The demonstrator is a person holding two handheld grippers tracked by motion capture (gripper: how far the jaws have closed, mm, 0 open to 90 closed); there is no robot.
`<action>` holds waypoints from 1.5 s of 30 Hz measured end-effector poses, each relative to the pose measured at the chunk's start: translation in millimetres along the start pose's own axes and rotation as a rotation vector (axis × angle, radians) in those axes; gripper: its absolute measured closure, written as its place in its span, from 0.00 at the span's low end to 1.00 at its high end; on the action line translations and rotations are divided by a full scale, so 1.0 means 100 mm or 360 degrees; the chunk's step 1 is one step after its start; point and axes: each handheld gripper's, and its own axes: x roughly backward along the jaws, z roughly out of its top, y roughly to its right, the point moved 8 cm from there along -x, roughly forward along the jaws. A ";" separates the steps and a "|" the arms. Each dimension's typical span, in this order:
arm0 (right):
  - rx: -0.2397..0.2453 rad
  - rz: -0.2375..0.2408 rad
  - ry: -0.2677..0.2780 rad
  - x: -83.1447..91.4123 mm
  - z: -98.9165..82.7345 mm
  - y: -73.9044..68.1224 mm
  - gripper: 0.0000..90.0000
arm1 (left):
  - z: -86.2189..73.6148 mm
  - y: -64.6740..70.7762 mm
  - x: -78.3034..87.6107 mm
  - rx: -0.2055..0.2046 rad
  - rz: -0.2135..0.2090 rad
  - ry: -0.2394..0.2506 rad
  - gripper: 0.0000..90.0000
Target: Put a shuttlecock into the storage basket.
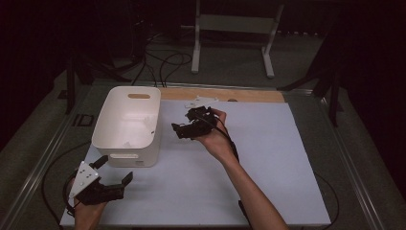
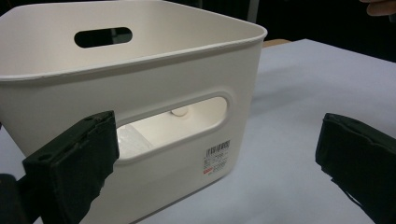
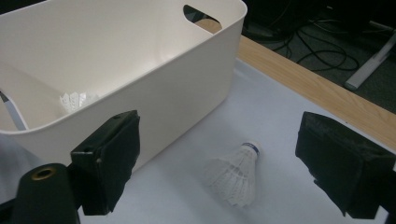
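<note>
While the left gripper [image 1: 112, 172] rests at the near edge of the desk [image 1: 268, 191], at about 7 o'clock in the high view, its fingers [image 2: 70, 163] are spread wide and hold nothing. In the left gripper view they frame the near wall of the bin [image 2: 154, 79], which stands just beyond them; through the handle slot of this wall something white and round is seen inside, but I cannot tell what it is.

Farther in, near the middle of the desk, the right gripper [image 1: 184, 128] is held in a hand [image 1: 215, 141] and points toward 9 o'clock, at the right side of the bin [image 1: 127, 124]. Its fingers [image 3: 109, 158] are also wide open and empty. In the right gripper view a shuttlecock [image 3: 236, 175] lies on its side on the white sheet between the fingers, touched by neither, just beside the wall of the bin [image 3: 187, 79]. A second shuttlecock [image 3: 74, 100] lies inside the bin, on the bottom.

At 12 o'clock, some small white things [image 1: 201, 101] lie on the wooden strip [image 1: 258, 95] at the far edge; they are too small to tell.
</note>
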 end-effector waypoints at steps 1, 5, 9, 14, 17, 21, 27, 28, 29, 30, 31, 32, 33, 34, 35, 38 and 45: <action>0.0003 -0.0003 0.0000 0.00 0.00 0.00 0.15 | 0.00 0.00 0.00 -0.0003 0.0000 -0.0002 0.00; 0.0012 -0.0003 -0.0004 -0.01 -0.02 0.01 0.15 | 0.00 0.00 0.00 -0.0002 -0.0002 -0.0003 0.00; 0.0003 -0.0016 0.0013 0.00 -0.02 0.02 0.16 | 0.00 0.00 0.00 -0.0001 -0.0002 -0.0002 0.00; 0.0018 -0.0036 0.0010 0.00 -0.04 0.04 0.16 | 0.00 0.00 -0.01 -0.0001 -0.0001 -0.0003 0.00; 0.0009 -0.0043 0.0011 0.00 -0.06 0.06 0.16 | 0.00 0.00 -0.01 0.0005 0.0001 0.0000 0.00; 0.0000 -0.0047 0.0010 -0.01 -0.07 0.07 0.16 | 0.00 0.00 -0.01 0.0005 0.0002 -0.0001 0.00; -0.0001 -0.0056 0.0009 -0.02 -0.10 0.10 0.16 | 0.00 0.00 -0.01 0.0005 0.0005 -0.0002 0.00; -0.0010 -0.0056 0.0009 -0.02 -0.10 0.10 0.16 | 0.00 0.00 -0.01 0.0006 0.0006 -0.0001 0.00; -0.0003 -0.0058 0.0010 -0.02 -0.10 0.11 0.16 | 0.00 -0.01 0.00 0.0006 0.0007 -0.0002 0.00; -0.0004 -0.0057 0.0010 -0.03 -0.11 0.11 0.16 | 0.00 -0.01 0.00 0.0007 0.0007 0.0004 0.00; -0.0007 -0.0055 0.0008 -0.03 -0.12 0.11 0.16 | 0.00 -0.01 0.00 0.0007 0.0008 0.0004 0.00; -0.0007 -0.0055 0.0008 -0.03 -0.12 0.11 0.16 | 0.00 -0.01 0.00 0.0007 0.0008 0.0004 0.00; -0.0008 -0.0053 0.0007 -0.03 -0.12 0.12 0.16 | 0.00 -0.01 0.00 0.0006 0.0008 0.0001 0.00; -0.0007 -0.0059 -0.0002 -0.04 -0.13 0.12 0.16 | 0.00 -0.01 0.00 0.0005 0.0009 0.0000 0.00; -0.0007 -0.0060 -0.0001 -0.05 -0.14 0.13 0.16 | 0.00 -0.01 0.00 0.0006 0.0008 0.0001 0.00; -0.0008 -0.0061 -0.0007 -0.05 -0.14 0.13 0.16 | 0.00 -0.01 0.00 0.0005 0.0010 0.0000 0.00; -0.0022 -0.0070 -0.0019 -0.09 -0.19 0.17 0.16 | 0.00 -0.02 0.00 0.0004 0.0015 -0.0003 0.00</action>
